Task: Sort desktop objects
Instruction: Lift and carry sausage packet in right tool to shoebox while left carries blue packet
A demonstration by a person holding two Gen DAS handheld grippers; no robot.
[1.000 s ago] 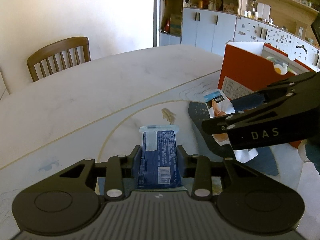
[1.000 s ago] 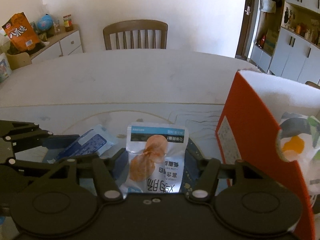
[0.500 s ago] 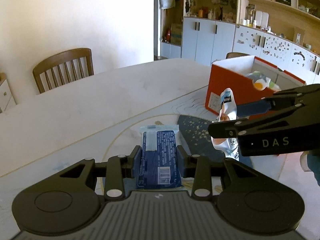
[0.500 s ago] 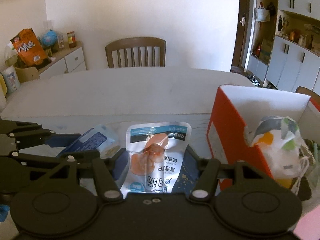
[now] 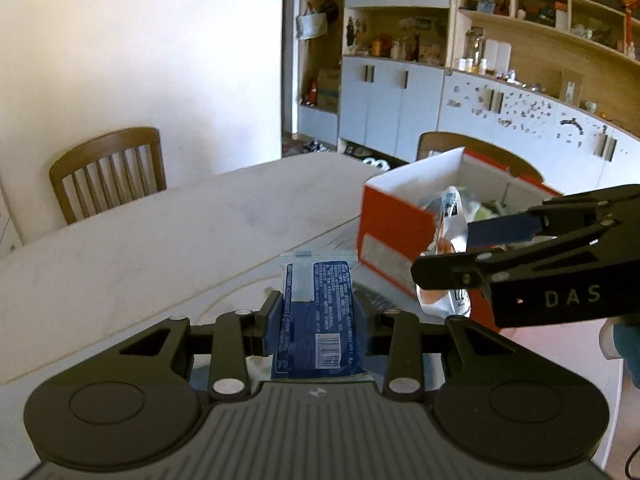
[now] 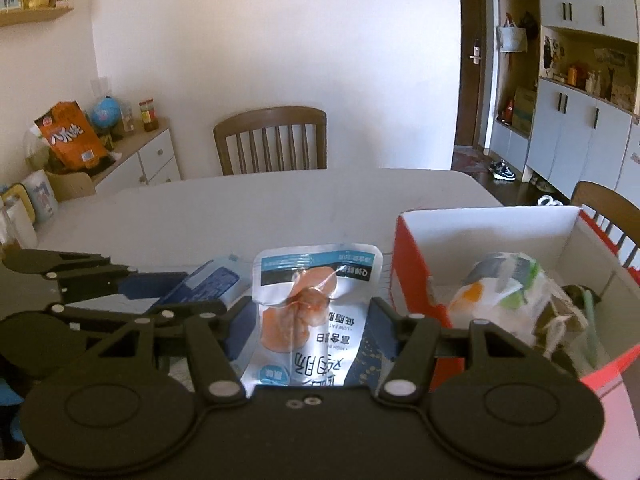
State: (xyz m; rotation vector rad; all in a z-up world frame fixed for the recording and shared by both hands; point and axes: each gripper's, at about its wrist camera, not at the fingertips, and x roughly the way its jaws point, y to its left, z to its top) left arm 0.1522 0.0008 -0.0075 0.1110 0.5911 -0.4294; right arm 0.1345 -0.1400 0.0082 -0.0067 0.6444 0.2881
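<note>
Fingers of the right gripper pinched on the silver snack pouch, carried in the air just beside the near wall of the red box at the table edge. Fingers of the left gripper clamped on the blue packet, also lifted, short of the box. Best to clear the wall fully, centre over the opening beside the bagged items, then release; one pouch at a time to avoid the grippers colliding.
</note>
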